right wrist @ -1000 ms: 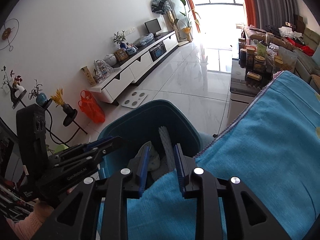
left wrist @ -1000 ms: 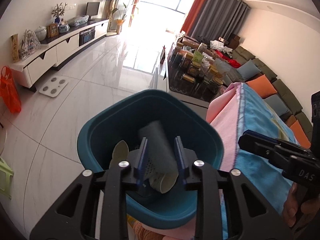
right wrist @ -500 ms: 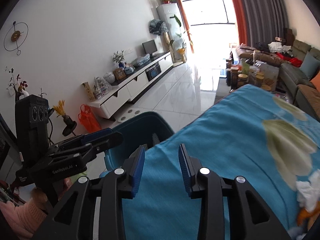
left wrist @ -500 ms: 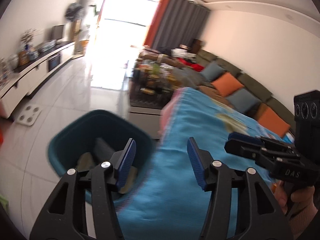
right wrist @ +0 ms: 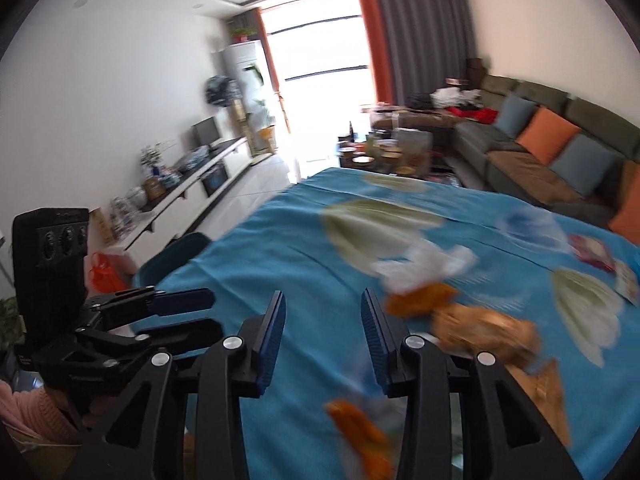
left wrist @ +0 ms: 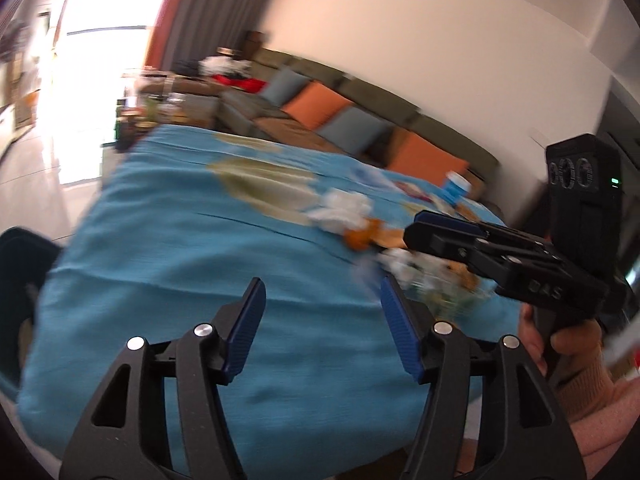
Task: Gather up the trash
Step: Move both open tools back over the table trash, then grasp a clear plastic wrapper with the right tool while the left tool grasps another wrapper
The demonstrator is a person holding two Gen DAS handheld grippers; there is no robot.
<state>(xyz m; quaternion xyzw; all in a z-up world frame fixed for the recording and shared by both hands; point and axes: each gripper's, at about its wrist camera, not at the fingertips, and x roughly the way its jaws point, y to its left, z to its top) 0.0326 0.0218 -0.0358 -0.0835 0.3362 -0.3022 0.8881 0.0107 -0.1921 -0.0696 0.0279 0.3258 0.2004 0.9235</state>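
Two black two-finger grippers with blue pads: left gripper (left wrist: 322,300), right gripper (right wrist: 323,312). One teal plastic bin (right wrist: 172,254). One blue patterned tablecloth (right wrist: 304,248). Three orange sofa cushions (right wrist: 546,140). One crumpled white tissue (right wrist: 428,264).

I see a table covered with a blue cloth (right wrist: 304,248) that has pale leaf shapes printed on it. On the right part of it lie crumpled white tissues (right wrist: 430,264), orange peel pieces (right wrist: 420,300) and brown scraps (right wrist: 484,330), close together. At the far right stands a blue-and-white cup (left wrist: 456,186); everything is blurred.
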